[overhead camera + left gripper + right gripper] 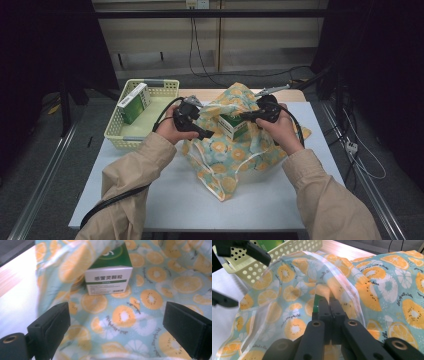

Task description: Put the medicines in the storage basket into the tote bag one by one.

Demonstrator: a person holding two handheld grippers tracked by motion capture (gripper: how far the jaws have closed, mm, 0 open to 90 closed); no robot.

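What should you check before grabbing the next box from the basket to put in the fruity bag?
1. Left gripper empty with jaws wide: ok, nothing sits between them.
2. Right gripper pinching the bag edge: ok, its jaws are shut on the fabric.
3. Bag mouth held open: ok, the fabric is lifted.
4. First box inside the bag: ok, it stands among the fabric folds.
5. Another box waiting in the basket: ok, it leans against the basket wall.
6. Room in the bag for a second box: cannot tell, folds hide the bottom.
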